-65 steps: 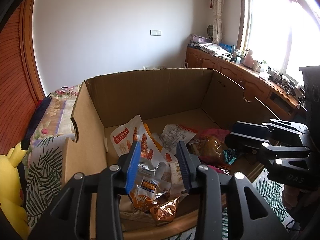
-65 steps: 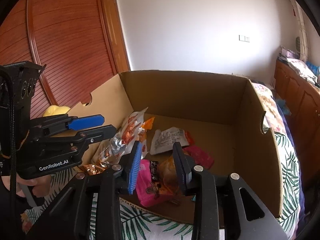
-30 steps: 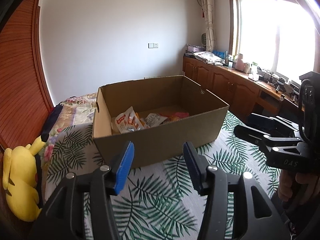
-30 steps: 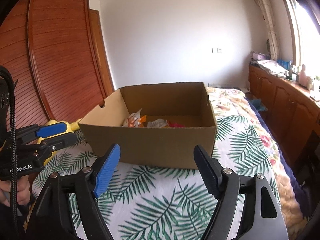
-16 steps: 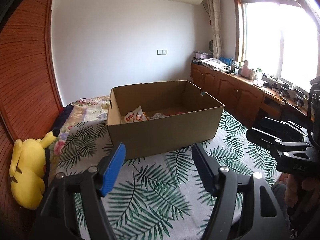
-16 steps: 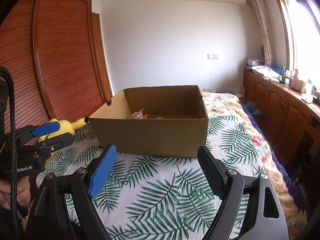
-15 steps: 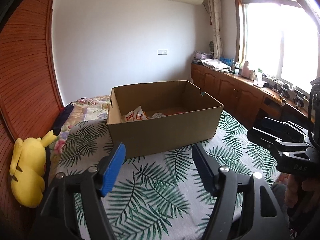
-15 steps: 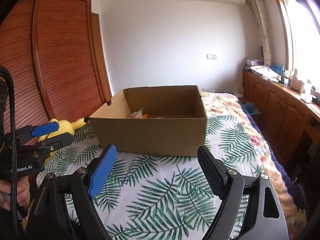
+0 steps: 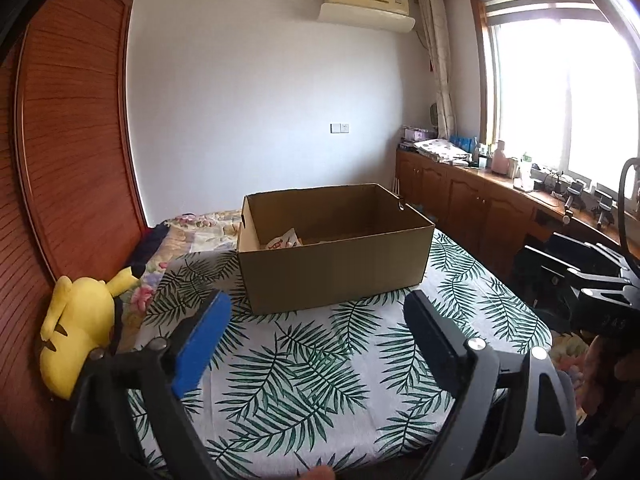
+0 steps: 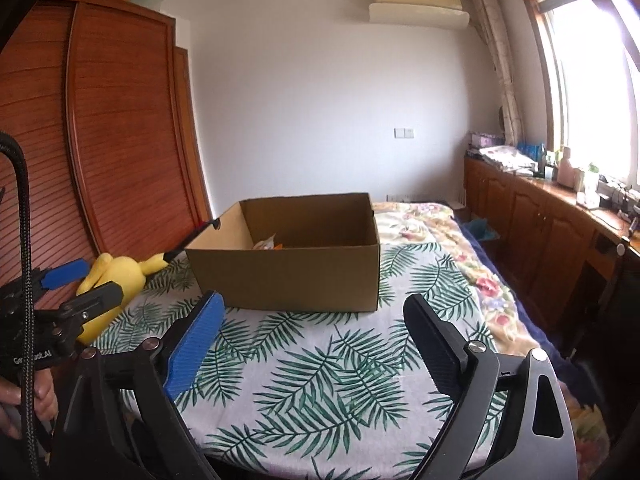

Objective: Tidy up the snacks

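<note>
Snacks (image 9: 285, 239) lie inside the cardboard box (image 9: 334, 280), only a few packet tops showing over its near wall. Nearest the cameras, the left hand-held gripper (image 9: 316, 324) and the right hand-held gripper (image 10: 312, 326) both gape wide, holding nothing, above the leaf-print bed (image 10: 320, 380). Farther back, the box sits on that bed, a yellow plush toy (image 9: 76, 332) well to its left.

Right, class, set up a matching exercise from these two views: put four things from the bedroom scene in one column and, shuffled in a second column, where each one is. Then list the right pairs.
Things:
1. cardboard box
2. yellow plush toy
3. air conditioner
4. snack packets

Places:
A. high on the white wall
B. inside the box, near its left wall
C. at the bed's left edge, by the wooden wardrobe
D. on the palm-leaf bedspread, open-topped

Pairs: 1-D, 2-C, 3-A, 4-B
</note>
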The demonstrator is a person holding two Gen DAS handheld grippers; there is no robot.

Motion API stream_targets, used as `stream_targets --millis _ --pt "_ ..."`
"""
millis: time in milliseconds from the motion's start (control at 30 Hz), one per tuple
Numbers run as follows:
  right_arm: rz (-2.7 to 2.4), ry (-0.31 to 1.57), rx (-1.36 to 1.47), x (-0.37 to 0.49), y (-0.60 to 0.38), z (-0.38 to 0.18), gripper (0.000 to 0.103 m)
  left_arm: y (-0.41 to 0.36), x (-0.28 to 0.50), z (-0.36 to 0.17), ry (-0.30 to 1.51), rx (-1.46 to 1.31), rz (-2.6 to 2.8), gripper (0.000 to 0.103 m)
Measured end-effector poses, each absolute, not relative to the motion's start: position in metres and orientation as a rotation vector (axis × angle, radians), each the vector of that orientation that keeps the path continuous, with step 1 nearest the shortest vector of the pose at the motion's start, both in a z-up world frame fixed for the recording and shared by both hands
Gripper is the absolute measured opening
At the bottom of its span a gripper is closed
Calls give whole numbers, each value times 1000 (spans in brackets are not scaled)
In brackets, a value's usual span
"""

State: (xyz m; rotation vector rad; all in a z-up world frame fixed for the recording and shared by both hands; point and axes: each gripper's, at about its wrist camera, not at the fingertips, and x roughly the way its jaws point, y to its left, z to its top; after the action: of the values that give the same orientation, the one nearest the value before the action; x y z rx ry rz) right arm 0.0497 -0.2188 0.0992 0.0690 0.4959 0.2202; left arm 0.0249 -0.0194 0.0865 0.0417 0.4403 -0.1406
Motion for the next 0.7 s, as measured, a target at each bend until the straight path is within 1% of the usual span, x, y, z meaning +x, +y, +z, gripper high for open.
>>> stream_targets --millis 33,67,100,333,700 --pt "219 490 64 47 -218 101 95 -20 23 87 438 39 -140 93" --pt "218 484 59 45 -217 103 100 -19 20 88 433 30 -138 98" --pt "219 479 54 43 -216 104 103 -18 16 89 424 23 -136 101" --pt "195 469 34 31 -209 101 103 -11 0 89 398 16 -100 102" --pt "142 475 30 20 -210 86 103 -5 -11 76 416 2 -78 102"
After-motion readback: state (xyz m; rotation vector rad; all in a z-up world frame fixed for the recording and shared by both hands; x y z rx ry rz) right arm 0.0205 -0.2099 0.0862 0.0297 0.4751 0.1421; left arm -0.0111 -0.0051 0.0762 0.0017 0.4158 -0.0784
